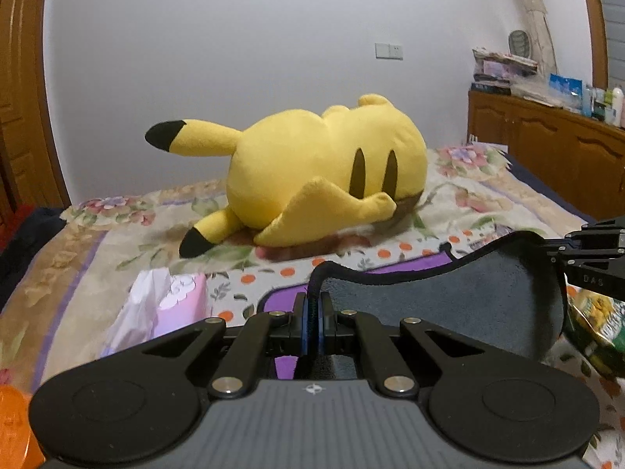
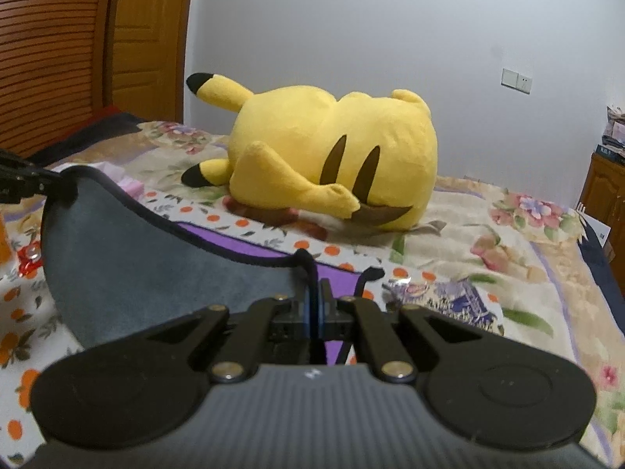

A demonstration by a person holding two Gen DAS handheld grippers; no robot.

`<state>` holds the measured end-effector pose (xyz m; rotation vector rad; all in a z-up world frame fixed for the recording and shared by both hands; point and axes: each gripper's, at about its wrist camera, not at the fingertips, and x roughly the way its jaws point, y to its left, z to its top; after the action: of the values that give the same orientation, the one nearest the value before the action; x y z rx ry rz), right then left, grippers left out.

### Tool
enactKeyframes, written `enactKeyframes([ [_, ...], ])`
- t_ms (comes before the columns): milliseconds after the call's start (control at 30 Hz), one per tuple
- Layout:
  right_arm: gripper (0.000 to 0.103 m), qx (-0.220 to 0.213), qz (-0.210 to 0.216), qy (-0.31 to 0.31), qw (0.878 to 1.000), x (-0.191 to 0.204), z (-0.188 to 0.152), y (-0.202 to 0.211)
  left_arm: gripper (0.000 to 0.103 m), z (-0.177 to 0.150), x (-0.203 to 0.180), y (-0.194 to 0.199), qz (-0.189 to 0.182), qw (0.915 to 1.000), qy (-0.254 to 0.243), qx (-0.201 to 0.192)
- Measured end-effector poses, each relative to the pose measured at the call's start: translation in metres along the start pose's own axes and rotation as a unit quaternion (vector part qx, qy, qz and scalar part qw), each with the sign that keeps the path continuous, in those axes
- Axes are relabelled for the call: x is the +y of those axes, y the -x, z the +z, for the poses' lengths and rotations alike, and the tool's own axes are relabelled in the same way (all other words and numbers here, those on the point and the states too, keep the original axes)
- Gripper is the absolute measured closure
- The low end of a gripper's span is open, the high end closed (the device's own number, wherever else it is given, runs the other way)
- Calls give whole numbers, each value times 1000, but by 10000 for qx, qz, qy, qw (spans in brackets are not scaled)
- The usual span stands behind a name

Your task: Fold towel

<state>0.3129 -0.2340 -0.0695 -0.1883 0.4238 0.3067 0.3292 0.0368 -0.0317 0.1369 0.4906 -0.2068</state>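
Floral bed, yellow plush just beyond grey towel, both grippers' jaws pinched on its edge.

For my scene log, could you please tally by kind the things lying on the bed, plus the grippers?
Towels: 1, the grey towel, lifted by both grippers
Plush toys: 1, the yellow Pikachu plush
Tissue packs: 1, the pink tissue pack
Snack bags: 1, the snack bag, partly hidden
Grippers: 2, left gripper and right gripper, jaws shut on the towel edge
Total: 6
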Motion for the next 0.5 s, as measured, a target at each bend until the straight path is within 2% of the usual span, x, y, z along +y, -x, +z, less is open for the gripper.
enactKeyframes([
  [267, 99, -199, -47, 199, 9996, -1, 17, -15, 97, 14, 0, -16, 93, 9998, -151, -46],
  [500, 99, -331, -229, 245, 9989, -2, 24, -29, 97, 21, 8, -33, 253, 9996, -82, -31],
])
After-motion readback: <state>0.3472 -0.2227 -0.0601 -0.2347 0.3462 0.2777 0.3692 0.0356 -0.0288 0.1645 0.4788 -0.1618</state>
